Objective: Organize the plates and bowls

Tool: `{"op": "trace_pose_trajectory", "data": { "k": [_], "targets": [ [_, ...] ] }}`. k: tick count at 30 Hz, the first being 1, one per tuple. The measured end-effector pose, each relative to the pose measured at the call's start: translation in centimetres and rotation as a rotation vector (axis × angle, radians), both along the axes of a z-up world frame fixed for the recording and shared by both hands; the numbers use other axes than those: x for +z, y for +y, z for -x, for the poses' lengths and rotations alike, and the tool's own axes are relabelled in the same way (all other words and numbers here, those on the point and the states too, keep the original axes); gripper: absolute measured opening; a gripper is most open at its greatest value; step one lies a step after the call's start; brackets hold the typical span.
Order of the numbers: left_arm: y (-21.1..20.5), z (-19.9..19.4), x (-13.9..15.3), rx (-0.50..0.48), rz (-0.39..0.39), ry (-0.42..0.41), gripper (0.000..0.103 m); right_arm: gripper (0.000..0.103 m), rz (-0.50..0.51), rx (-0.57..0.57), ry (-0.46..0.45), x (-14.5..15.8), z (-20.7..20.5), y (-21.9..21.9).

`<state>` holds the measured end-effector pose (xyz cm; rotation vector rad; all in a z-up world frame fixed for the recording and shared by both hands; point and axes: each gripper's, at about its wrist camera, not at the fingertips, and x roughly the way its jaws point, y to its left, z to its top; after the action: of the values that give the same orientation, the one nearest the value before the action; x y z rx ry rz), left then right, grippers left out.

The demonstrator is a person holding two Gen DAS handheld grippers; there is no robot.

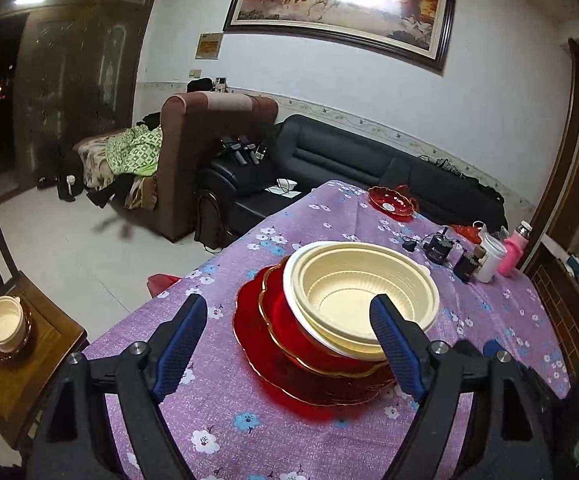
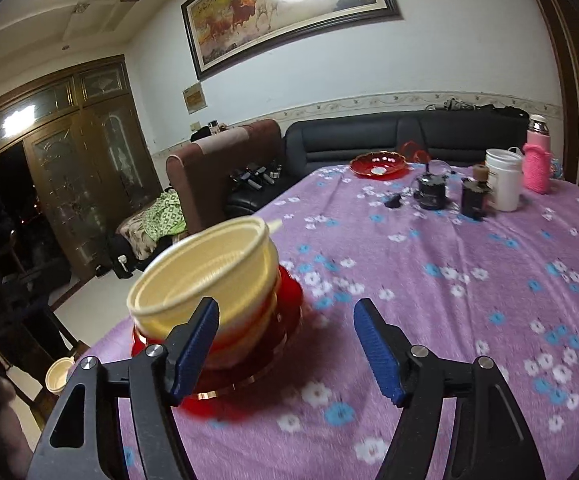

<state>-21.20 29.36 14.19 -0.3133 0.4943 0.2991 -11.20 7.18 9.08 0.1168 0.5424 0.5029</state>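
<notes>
Cream plastic bowls (image 1: 363, 292) sit nested in a stack on red glass plates (image 1: 261, 344) on the purple flowered tablecloth (image 1: 273, 432). My left gripper (image 1: 293, 344) is open and empty, just in front of the stack. In the right wrist view the same cream bowls (image 2: 205, 268) rest on the red plates (image 2: 285, 320), left of my right gripper (image 2: 287, 348), which is open and empty. Its left finger (image 2: 195, 354) overlaps the stack's near side. Another red plate (image 1: 391, 202) lies at the table's far end and also shows in the right wrist view (image 2: 378, 165).
A white cup (image 2: 503, 179), pink bottle (image 2: 537, 156), and dark jars (image 2: 432, 190) stand at the far right of the table. A cream bowl (image 1: 3, 322) sits on a wooden side table (image 1: 21, 376) to the left. Sofas stand behind the table.
</notes>
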Motion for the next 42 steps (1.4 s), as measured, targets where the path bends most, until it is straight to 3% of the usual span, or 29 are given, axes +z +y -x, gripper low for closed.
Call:
{"op": "trace_pose_trajectory", "data": {
  "k": [7,13,23,42],
  "targets": [
    [-1.4,1.4,0.3,0.090,-0.083,-0.030,0.102,0.075,0.036,-0.045,0.032,-2.0,2.4,-1.1],
    [-2.8,1.2,-0.6,0.075,-0.100,0.003,0.103,0.075,0.059,-0.055,0.036,-2.7,3.8,-2.0],
    [-6.5,0.1,-2.3,0.026,-0.220,0.108,0.103,0.078,0.083,-0.061,0.032,-2.8,5.0,-2.1],
    [-4.5,-0.8,-3.8,0.041,-0.165,0.187,0.103,0.078,0.161,0.001,0.071,-3.7,5.6,1.1]
  ]
}}
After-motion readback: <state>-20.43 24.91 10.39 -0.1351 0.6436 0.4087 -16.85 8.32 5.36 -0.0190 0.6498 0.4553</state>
